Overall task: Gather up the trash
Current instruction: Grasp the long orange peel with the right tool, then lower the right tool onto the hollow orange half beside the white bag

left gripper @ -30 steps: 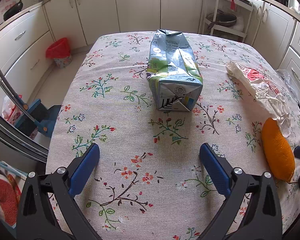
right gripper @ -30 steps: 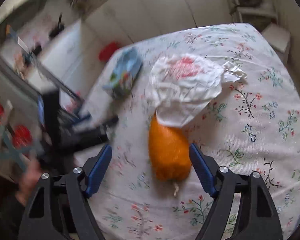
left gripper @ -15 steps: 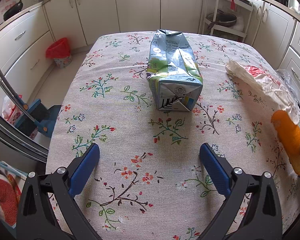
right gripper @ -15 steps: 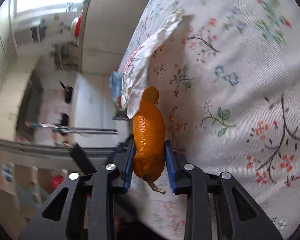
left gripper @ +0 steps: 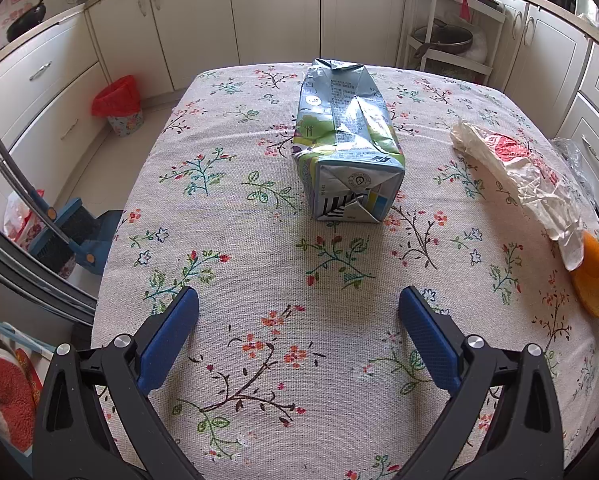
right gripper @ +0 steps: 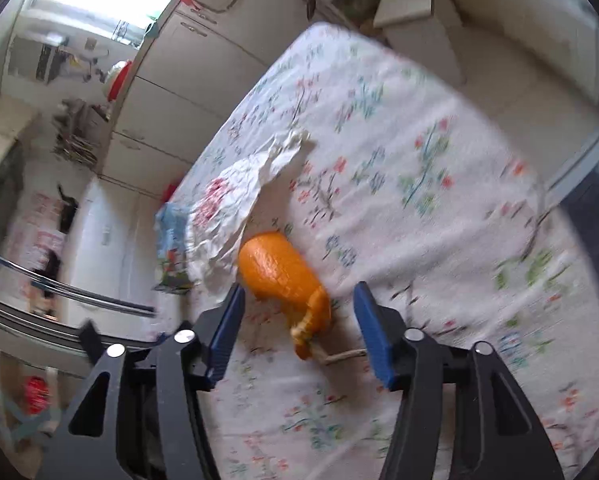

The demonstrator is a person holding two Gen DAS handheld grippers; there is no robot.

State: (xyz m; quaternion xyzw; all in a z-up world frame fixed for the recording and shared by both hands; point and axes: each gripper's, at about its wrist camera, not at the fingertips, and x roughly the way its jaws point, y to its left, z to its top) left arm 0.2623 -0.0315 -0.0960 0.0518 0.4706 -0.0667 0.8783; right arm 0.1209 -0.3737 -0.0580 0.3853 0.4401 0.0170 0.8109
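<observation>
Right wrist view: I am watching my right gripper [right gripper: 297,320] opening, its pads clear of the orange peel [right gripper: 283,276] lying between them on the floral tablecloth [right gripper: 439,220], just beside the crumpled wrapper [right gripper: 239,196]. To regrasp cleanly, I would be centring on the peel's thick middle, not its stringy tail. My left gripper [left gripper: 299,320] is hanging released, short of the carton [left gripper: 345,140].

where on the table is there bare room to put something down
The widest bare cloth lies between the carton and the left gripper, and along the table's left edge beside the carton. The right side is crowded: the crumpled bag overlaps the orange peel, which lies between the right gripper's opening jaws.
</observation>
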